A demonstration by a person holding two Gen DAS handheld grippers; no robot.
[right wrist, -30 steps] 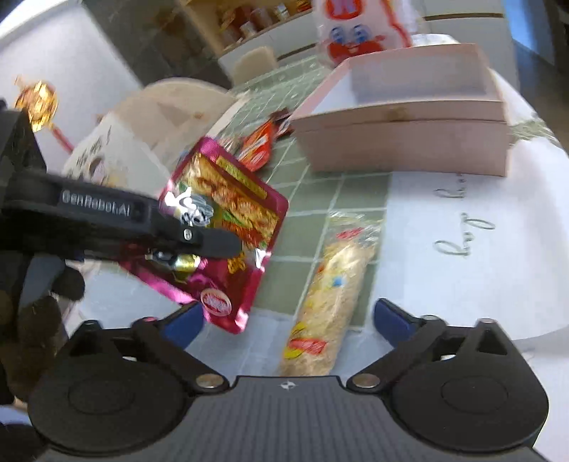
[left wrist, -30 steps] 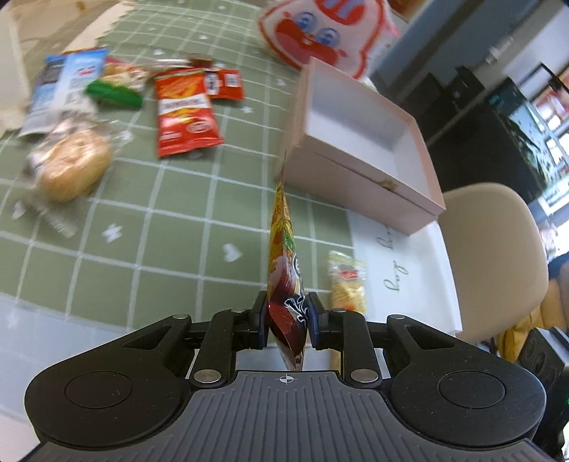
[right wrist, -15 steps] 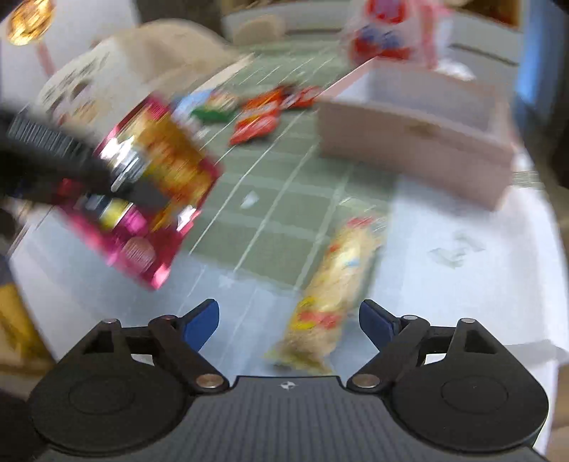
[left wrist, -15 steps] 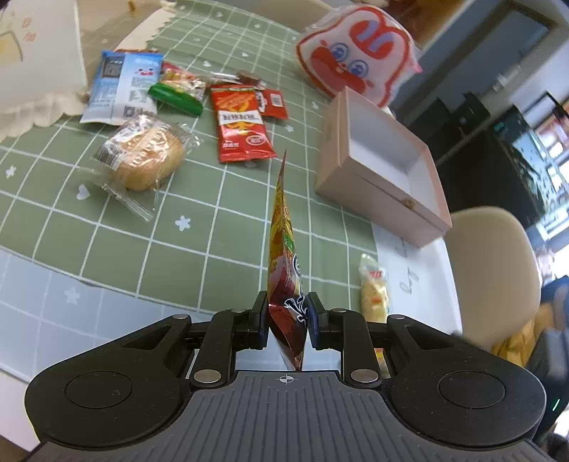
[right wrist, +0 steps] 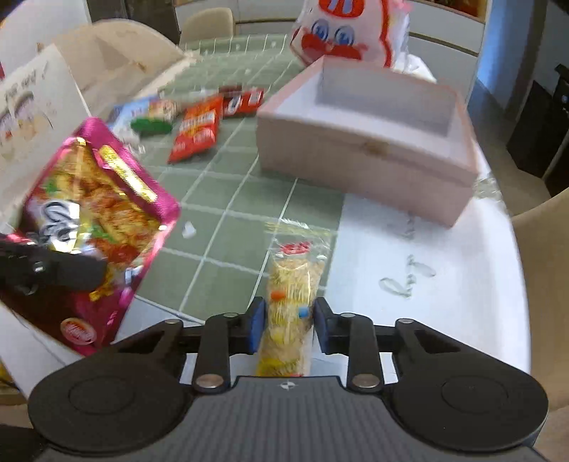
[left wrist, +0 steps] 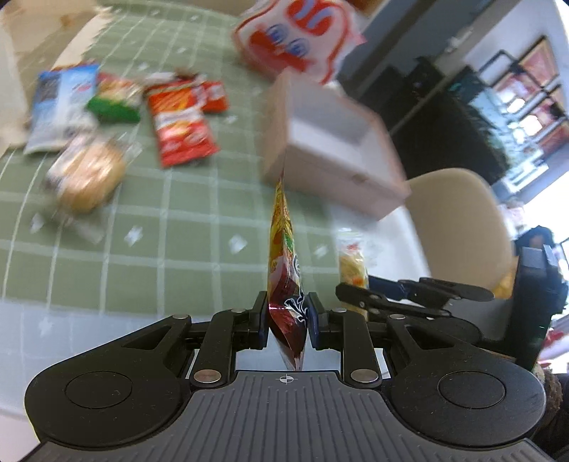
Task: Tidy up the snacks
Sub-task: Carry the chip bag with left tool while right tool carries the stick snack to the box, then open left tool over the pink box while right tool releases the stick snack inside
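Observation:
My left gripper (left wrist: 287, 320) is shut on a pink foil snack pouch (left wrist: 284, 263), held edge-on above the table; the pouch also shows at the left of the right wrist view (right wrist: 96, 220). My right gripper (right wrist: 288, 325) has closed on a clear yellow noodle snack packet (right wrist: 293, 284) lying at the table's near edge; that packet also shows in the left wrist view (left wrist: 352, 263). The open pink box (right wrist: 370, 156) stands empty beyond it, seen too in the left wrist view (left wrist: 334, 160).
Several snacks lie on the green checked cloth (right wrist: 227, 199): a red chip bag (right wrist: 195, 131), a green packet (right wrist: 151, 125), a wrapped bun (left wrist: 87, 174), a blue-white packet (left wrist: 60, 106). A large red-and-white clown bag (right wrist: 341, 32) stands behind the box. A beige chair (left wrist: 458, 220) is at the right.
My right gripper moved down over the noodle packet and closed on it. My left gripper, still holding the pouch, moved; the view is blurred.

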